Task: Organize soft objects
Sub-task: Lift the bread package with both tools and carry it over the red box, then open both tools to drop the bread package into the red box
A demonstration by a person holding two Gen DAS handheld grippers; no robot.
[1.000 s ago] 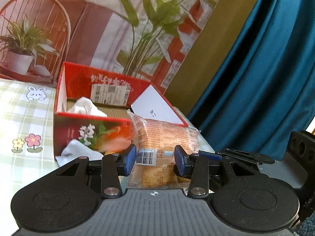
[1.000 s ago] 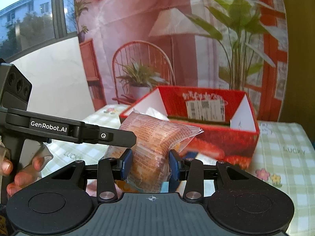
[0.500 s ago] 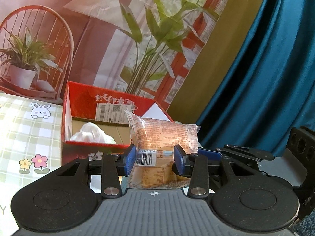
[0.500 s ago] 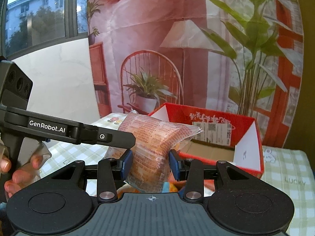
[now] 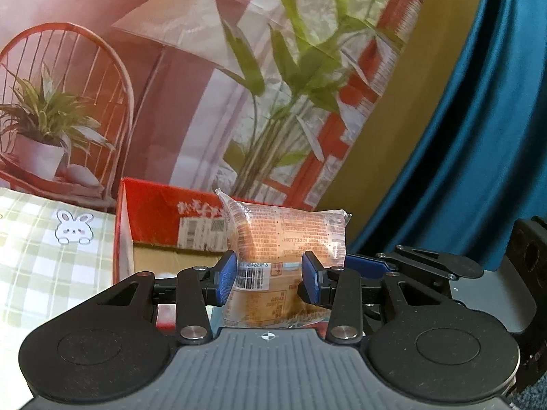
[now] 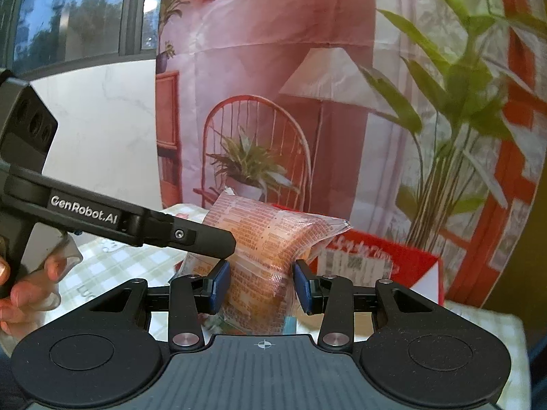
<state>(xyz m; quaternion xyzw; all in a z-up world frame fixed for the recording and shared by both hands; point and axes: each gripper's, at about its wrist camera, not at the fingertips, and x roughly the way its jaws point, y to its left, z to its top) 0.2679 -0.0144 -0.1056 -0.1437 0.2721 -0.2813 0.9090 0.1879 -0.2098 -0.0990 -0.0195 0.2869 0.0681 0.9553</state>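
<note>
A clear plastic packet of bread (image 5: 287, 235) with orange print and a barcode is held in the air between both grippers. My left gripper (image 5: 268, 282) is shut on its lower part, blue pads pressed against both sides. My right gripper (image 6: 261, 287) is shut on the same packet (image 6: 266, 239) from the other side. An open red cardboard box (image 5: 160, 218) stands behind and below the packet; it also shows in the right wrist view (image 6: 386, 259). The other gripper's body (image 6: 102, 212) crosses the left of the right wrist view.
A green checked tablecloth with a rabbit sticker (image 5: 73, 227) covers the table left of the box. A printed backdrop with a chair and plants (image 5: 171, 85) stands behind. A teal curtain (image 5: 461, 136) hangs at the right.
Both grippers have lifted the bread packet upward. The red box has dropped lower in both views, and the white cloth inside it is now hidden.
</note>
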